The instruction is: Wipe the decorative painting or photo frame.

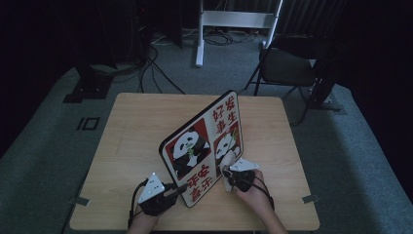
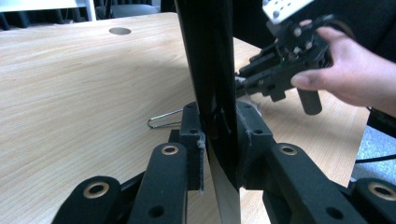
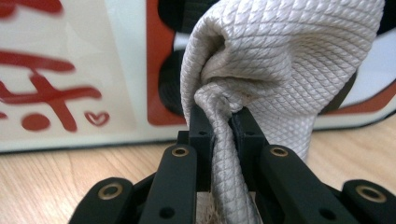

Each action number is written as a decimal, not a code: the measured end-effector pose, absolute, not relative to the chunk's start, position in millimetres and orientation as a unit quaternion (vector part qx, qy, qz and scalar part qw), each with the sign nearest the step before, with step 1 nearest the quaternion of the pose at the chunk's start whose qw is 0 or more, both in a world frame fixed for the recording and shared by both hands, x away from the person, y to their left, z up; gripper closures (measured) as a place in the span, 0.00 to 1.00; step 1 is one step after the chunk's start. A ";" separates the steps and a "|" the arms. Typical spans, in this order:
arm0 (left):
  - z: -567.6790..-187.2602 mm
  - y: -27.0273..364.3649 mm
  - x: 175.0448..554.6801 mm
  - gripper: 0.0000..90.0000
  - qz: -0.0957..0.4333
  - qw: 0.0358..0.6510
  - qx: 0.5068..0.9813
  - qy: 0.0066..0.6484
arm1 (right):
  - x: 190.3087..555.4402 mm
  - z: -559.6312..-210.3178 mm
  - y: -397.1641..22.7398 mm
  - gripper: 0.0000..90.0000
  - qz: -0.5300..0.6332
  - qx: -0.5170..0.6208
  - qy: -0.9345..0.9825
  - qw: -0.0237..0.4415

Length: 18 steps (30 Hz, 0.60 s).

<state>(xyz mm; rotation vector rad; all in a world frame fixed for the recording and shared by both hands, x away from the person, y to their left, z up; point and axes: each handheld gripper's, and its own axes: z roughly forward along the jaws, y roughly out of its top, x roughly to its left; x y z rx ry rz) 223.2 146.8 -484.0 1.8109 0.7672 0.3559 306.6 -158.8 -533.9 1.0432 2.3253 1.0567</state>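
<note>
From above I can barely make out the cloth [image 1: 227,165], bunched in my right tool [image 1: 233,171], clenched on it against the panda board [image 1: 202,146]. My left tool [image 1: 179,189] grips the board's near edge, standing upright mid-surface [image 1: 131,126]; its left half lies open.

Panel standing on edge on the table, held at its near end.

The panda picture board [image 1: 202,146] stands upright on the wooden table [image 1: 131,131], running from near left to far right. The left gripper [image 1: 181,187] clamps its near bottom corner; the right gripper [image 1: 229,178], right of the board, presses a bunched cloth [image 3: 285,60] against its face. A wire clip [image 2: 163,120] lies on the table left of the board's edge. A folding chair [image 1: 287,66] stands beyond the table.
</note>
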 end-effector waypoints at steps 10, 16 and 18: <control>-484.8 147.0 223.2 0.85 0.150 0.542 0.760 0.324 | 304.4 -524.0 -160.9 0.90 0.387 0.374 0.821 0.192; -484.8 147.4 223.9 0.85 0.148 0.543 0.759 0.326 | 300.9 -470.9 -158.4 0.90 0.443 0.348 0.795 0.225; -484.8 147.5 223.9 0.85 0.148 0.543 0.759 0.326 | 300.1 -460.7 -157.3 0.90 0.451 0.342 0.792 0.230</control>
